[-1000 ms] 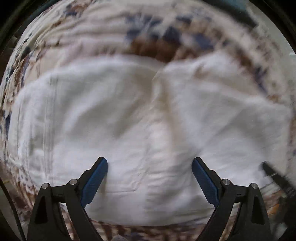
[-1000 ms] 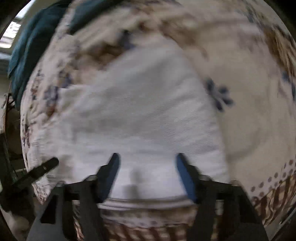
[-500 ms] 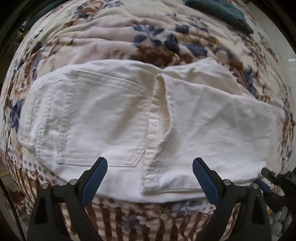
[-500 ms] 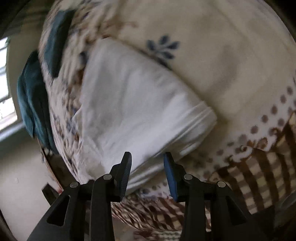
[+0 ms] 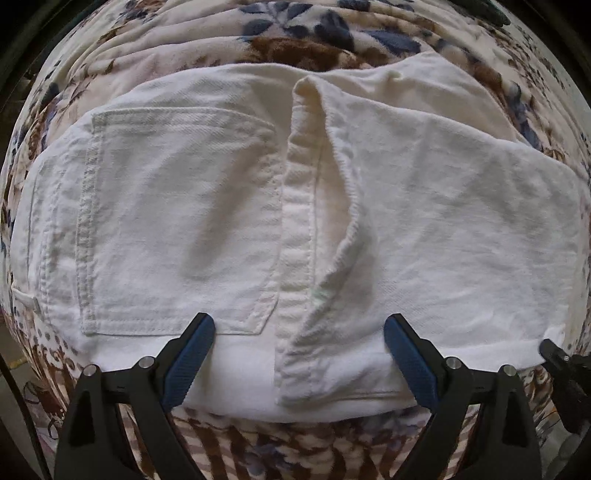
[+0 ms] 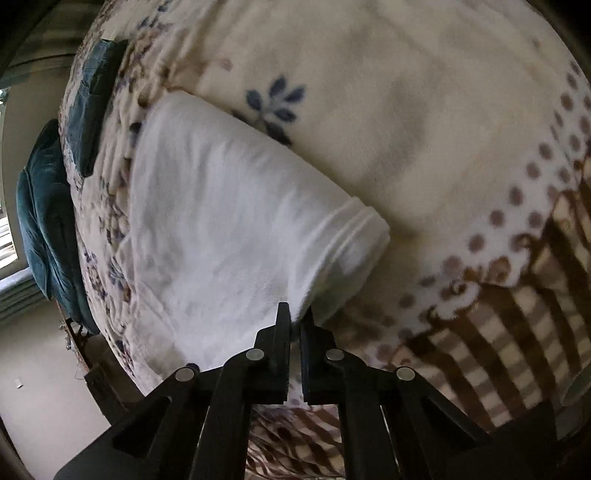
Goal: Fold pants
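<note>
White pants [image 5: 184, 203] lie folded on a flowered blanket [image 5: 295, 33], back pocket at the left and a leg end laid over the right half. My left gripper [image 5: 298, 325] hangs open, pointing straight down over the pants' near edge, with nothing pinched between its blue pads. The right gripper [image 5: 561, 362] shows at the pants' right near corner. In the right wrist view the pants [image 6: 221, 221] run away to the upper left, and my right gripper [image 6: 295, 317] is shut on the near hem corner, white cloth pinched between its tips.
The blanket [image 6: 424, 92] hangs over the bed's near edge in a brown checked border [image 6: 498, 350]. Teal cloth [image 6: 40, 221] and a darker folded piece [image 6: 92, 103] lie at the far end. Bare floor [image 6: 44, 387] shows to the lower left.
My right gripper rolled, slid to the pants' hem corner and shut on it. The left gripper shifted slightly over the pants and stayed open.
</note>
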